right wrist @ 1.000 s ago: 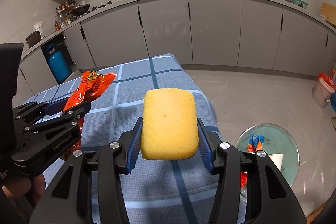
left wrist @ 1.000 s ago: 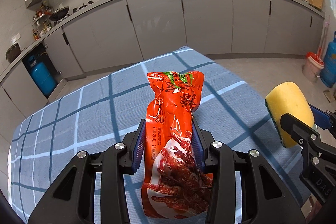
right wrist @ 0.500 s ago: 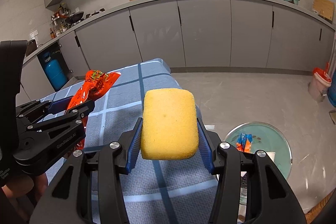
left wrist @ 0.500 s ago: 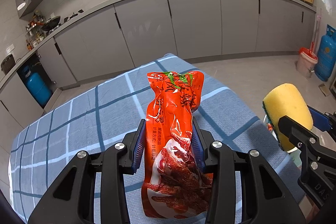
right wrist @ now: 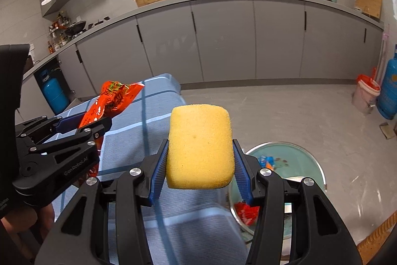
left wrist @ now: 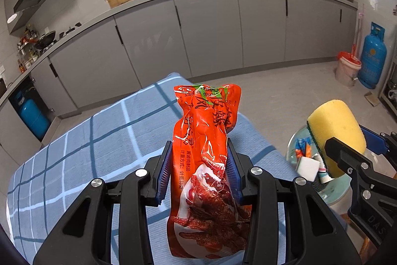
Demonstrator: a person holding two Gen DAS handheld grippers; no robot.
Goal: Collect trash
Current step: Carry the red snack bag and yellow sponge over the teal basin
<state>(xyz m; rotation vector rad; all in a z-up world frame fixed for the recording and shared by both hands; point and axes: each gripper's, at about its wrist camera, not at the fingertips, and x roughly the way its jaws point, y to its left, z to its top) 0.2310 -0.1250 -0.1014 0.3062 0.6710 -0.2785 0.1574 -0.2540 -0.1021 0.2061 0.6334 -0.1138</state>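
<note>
So the left gripper [left wrist: 199, 171] has its blue pads clamped on both sides of an orange snack packet [left wrist: 207, 160], which sticks up past the fingers, printed with red chicken feet down low. Below the packet is a blue checked tablecloth [left wrist: 82, 153]. Right of the packet, the right gripper [left wrist: 347, 143] grips a yellow sponge [left wrist: 336, 127]. Under that sponge sits a teal bin [left wrist: 333, 191] with a white block and some wrappers inside.
</note>
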